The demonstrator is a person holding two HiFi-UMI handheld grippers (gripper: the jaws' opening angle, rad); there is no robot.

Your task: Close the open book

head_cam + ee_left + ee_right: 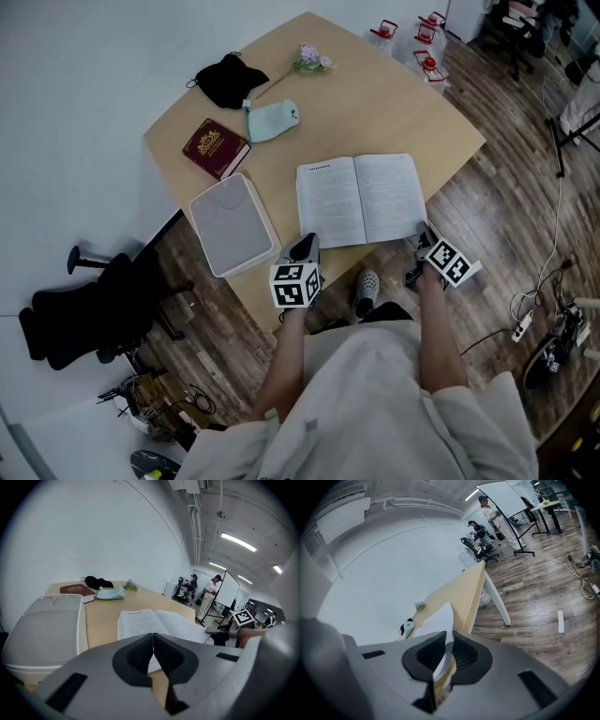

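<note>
The open book [361, 199] lies flat on the wooden table [394, 103], near its front edge. My left gripper [306, 246] sits just off the book's near left corner, jaws shut with nothing between them; the left gripper view has the pages [154, 623] just beyond the closed tips [153, 641]. My right gripper [422, 240] is at the book's near right corner. In the right gripper view the right-hand pages [440, 620] rise between the jaws [443, 656], which are shut on their edge.
A white lidded tray [232, 225] lies left of the book, with a dark red book [215, 147] behind it. Farther back are a pale blue pouch [272, 120], a black cloth [230, 80] and a flower sprig [312, 60]. An office chair [84, 309] stands left.
</note>
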